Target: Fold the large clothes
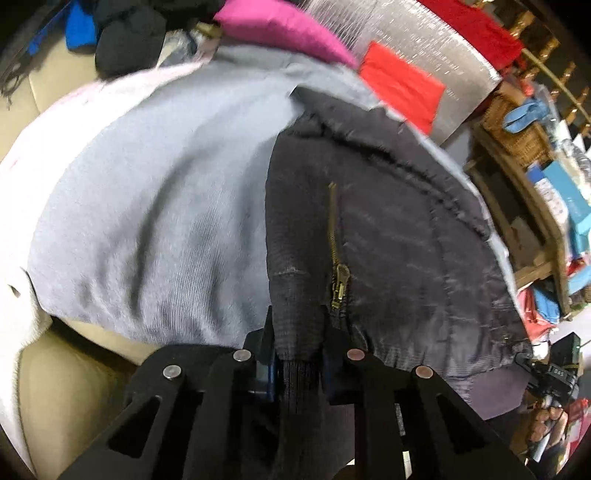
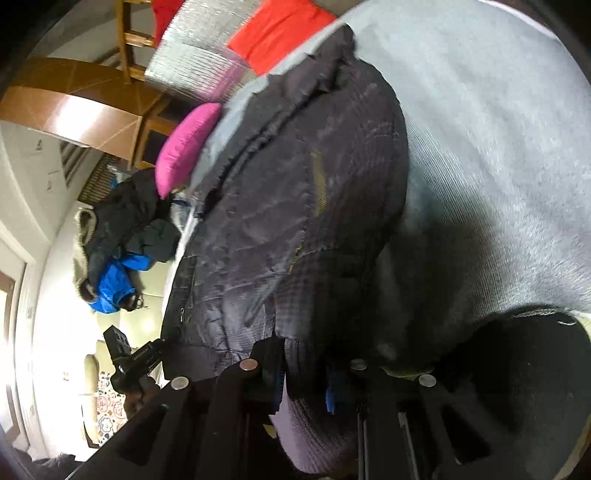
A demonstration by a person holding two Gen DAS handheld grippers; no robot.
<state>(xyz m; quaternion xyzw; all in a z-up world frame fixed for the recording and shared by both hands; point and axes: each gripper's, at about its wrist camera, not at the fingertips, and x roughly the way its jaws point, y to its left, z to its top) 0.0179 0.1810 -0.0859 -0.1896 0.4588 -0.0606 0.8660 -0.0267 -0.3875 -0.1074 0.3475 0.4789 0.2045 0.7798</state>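
Observation:
A dark navy jacket (image 1: 391,236) with a brass zipper (image 1: 338,269) lies on a light grey cloth (image 1: 155,192). My left gripper (image 1: 297,343) is shut on the jacket's ribbed knit hem, which bunches between the two black fingers. In the right wrist view the same jacket (image 2: 280,206) spreads over the grey cloth (image 2: 491,155), and my right gripper (image 2: 306,373) is shut on another part of its ribbed hem. The other gripper (image 2: 129,358) shows at the lower left, held by a hand. The fingertips are partly hidden by the fabric.
A magenta cushion (image 1: 280,26), red cloths (image 1: 402,88) and a silver mat (image 1: 399,40) lie beyond the jacket. Dark and blue clothes (image 2: 122,258) are heaped on a beige sofa (image 1: 62,376). Wooden shelving with baskets and boxes (image 1: 532,155) stands at the right.

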